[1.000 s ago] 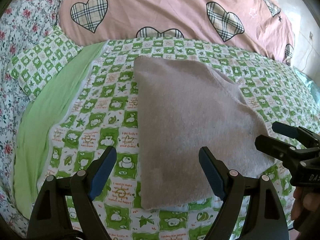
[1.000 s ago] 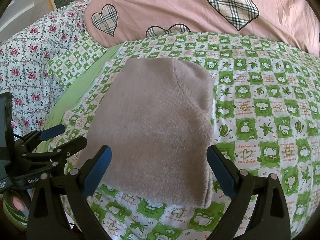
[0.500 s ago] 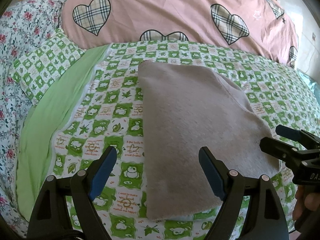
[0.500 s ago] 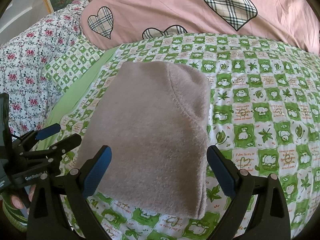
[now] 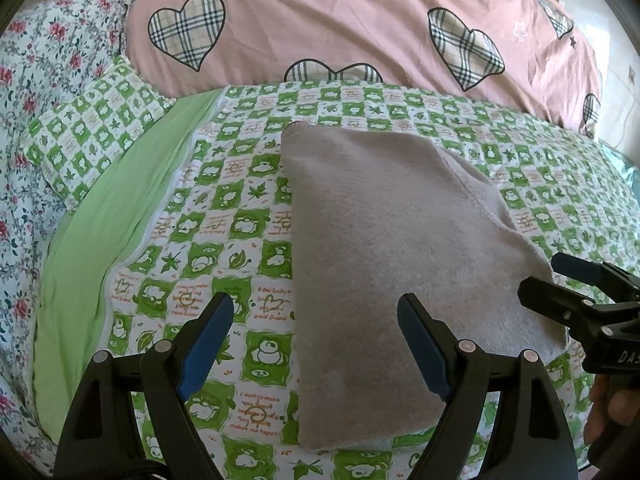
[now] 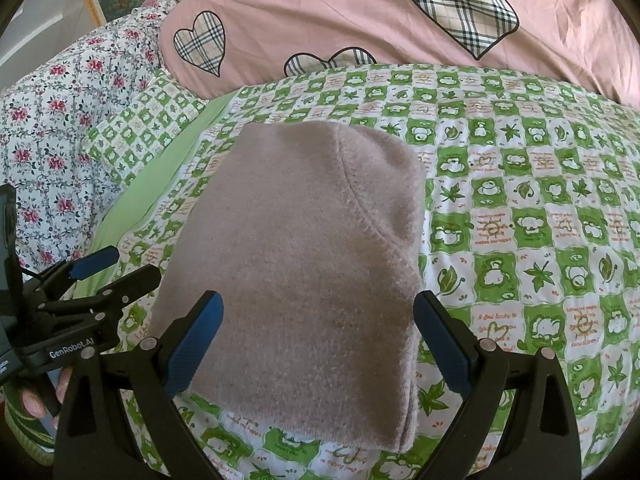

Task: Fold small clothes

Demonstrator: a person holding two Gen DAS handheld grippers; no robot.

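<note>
Garment (image 6: 304, 264): small taupe knit piece, already doubled into a thick block, lying flat on the green-checked sheet (image 6: 520, 216) midway between both tools. Left gripper (image 5: 316, 340): jaws spread wide, empty, poised above the near left edge; left blue pad (image 5: 204, 344) over bare sheet, the other over cloth. Right gripper (image 6: 318, 340): jaws likewise spread, empty, straddling the near end, layered edges visible at the near right corner. Advice for the step, as judgement: lower each tool to a near corner, catch every layer in one pinch, lift both together, carry evenly toward the far edge; uneven height would skew the fold. Surroundings: pink heart-print pillow (image 5: 340, 28); floral bedding (image 6: 60, 112).
</note>
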